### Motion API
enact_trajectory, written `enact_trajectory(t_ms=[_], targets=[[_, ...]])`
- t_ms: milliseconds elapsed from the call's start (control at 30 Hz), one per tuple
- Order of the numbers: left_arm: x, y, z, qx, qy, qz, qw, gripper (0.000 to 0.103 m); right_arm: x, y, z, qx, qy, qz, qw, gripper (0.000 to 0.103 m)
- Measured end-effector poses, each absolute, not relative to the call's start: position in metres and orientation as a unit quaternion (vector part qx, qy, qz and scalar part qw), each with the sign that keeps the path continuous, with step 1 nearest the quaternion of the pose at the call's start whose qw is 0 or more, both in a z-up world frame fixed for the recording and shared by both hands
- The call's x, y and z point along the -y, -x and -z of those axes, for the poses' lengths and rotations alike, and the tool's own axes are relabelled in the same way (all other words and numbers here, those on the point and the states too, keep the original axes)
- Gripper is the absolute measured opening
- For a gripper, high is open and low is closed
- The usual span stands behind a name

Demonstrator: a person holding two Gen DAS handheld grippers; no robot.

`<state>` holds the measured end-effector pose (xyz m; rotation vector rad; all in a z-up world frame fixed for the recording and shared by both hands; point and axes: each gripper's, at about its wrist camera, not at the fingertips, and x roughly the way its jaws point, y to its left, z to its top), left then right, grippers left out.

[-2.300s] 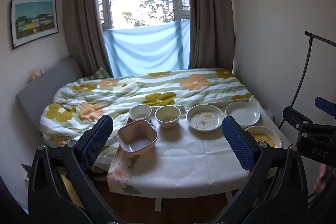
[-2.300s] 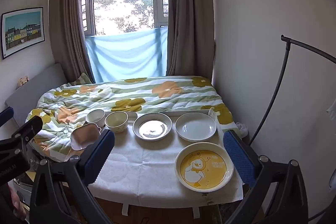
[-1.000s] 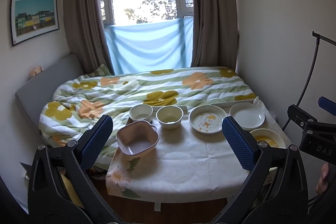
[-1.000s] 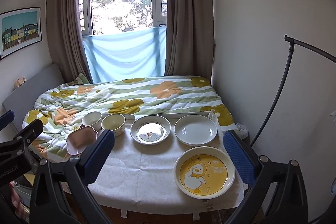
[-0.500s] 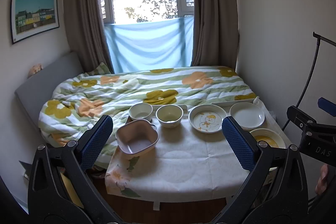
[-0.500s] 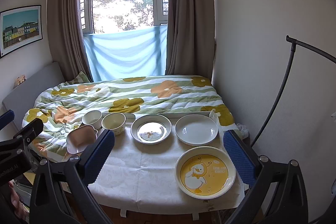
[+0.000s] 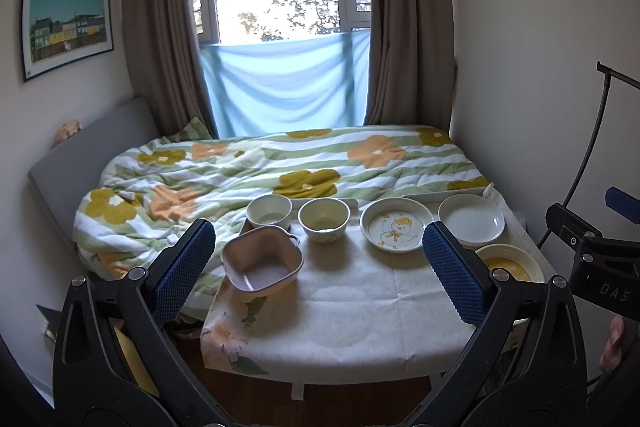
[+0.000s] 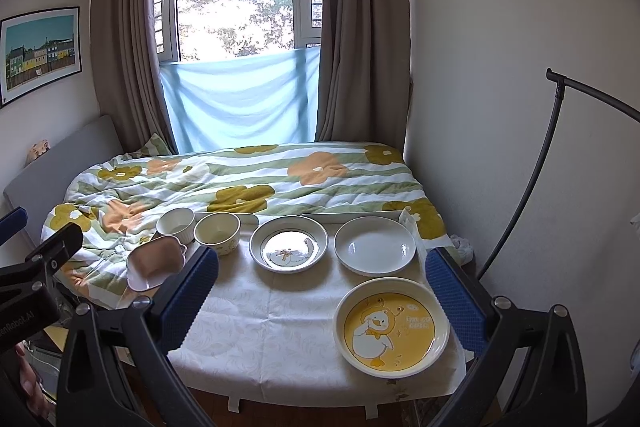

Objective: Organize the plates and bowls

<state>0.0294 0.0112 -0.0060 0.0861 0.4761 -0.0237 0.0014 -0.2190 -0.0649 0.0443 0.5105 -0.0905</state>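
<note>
On the white-clothed table (image 7: pixel 352 311) stand a pink square bowl (image 7: pixel 262 263), a white bowl (image 7: pixel 269 211), a cream bowl (image 7: pixel 324 219), a duck-print plate (image 7: pixel 396 225), a plain white plate (image 7: pixel 471 218) and a yellow duck plate (image 8: pixel 391 327). My left gripper (image 7: pixel 320 267) is open and empty, held back from the table's front edge. My right gripper (image 8: pixel 320 291) is open and empty, also short of the table, with the yellow duck plate between its fingers in view.
A bed with a flowered quilt (image 7: pixel 280 171) lies right behind the table. A wall is close on the right, with a black curved stand (image 8: pixel 532 179). A grey headboard (image 7: pixel 80 155) is at left. Wooden floor shows under the table's front edge.
Both grippers have drifted slightly; the table sits a little lower and nearer in view. The dishes have not moved and both grippers stay open.
</note>
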Motion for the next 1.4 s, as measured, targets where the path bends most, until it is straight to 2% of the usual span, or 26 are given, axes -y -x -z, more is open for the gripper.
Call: enact_trajectory(t_ms=[1033,1400], targets=[[-0.022,-0.025,0.01,-0.229,-0.044,0.027,0.972,0.103,0.213,-0.001,0.063,-0.247,-0.02,0.045,0.968,0.103],[0.0,-0.057,0.042,-0.273,-0.062,0.119,0.952,0.103,0.245,0.017,0.084,-0.286,-0.067,0.11,0.95,0.103]])
